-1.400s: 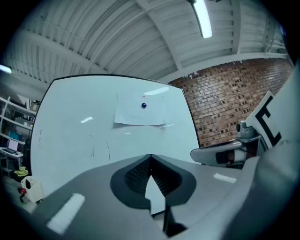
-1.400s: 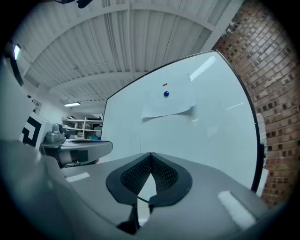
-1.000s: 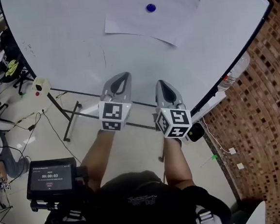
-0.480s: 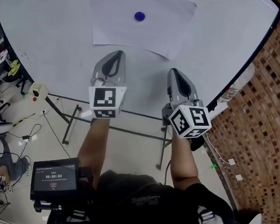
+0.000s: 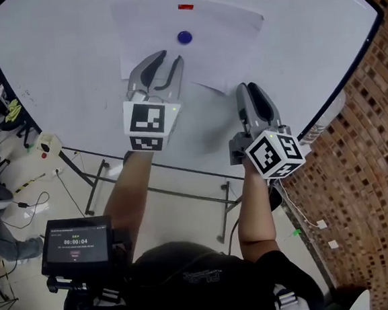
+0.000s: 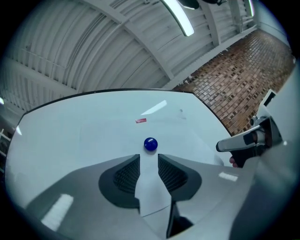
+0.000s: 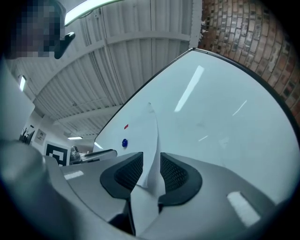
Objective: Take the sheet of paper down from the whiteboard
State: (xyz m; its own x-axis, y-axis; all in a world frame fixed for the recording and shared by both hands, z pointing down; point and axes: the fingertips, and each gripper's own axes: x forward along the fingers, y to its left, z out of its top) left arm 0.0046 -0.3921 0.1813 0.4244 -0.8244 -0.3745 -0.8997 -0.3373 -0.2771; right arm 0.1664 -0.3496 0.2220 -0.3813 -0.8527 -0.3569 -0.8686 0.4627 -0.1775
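A white sheet of paper (image 5: 219, 42) hangs on the whiteboard (image 5: 64, 61) under a blue round magnet (image 5: 184, 37) and a small red magnet (image 5: 186, 7). My left gripper (image 5: 163, 60) is raised over the sheet's lower left part, just below the blue magnet (image 6: 150, 144). Its jaws are opening, and the sheet's lower edge shows in the gap with the pads clear of it. My right gripper (image 5: 250, 90) is at the sheet's lower right corner. Its jaws are opening too, with the curled paper edge (image 7: 151, 140) between them and not pinched.
A brick wall (image 5: 363, 163) stands to the right of the board. The board's black stand legs (image 5: 95, 183) are on the floor below. A handheld device with a screen (image 5: 73, 244) sits near my body at the lower left. Cables lie on the floor at the left.
Both grippers have risen from below the board's bottom edge up to the sheet's lower edge. Their jaws, shut before, now stand apart.
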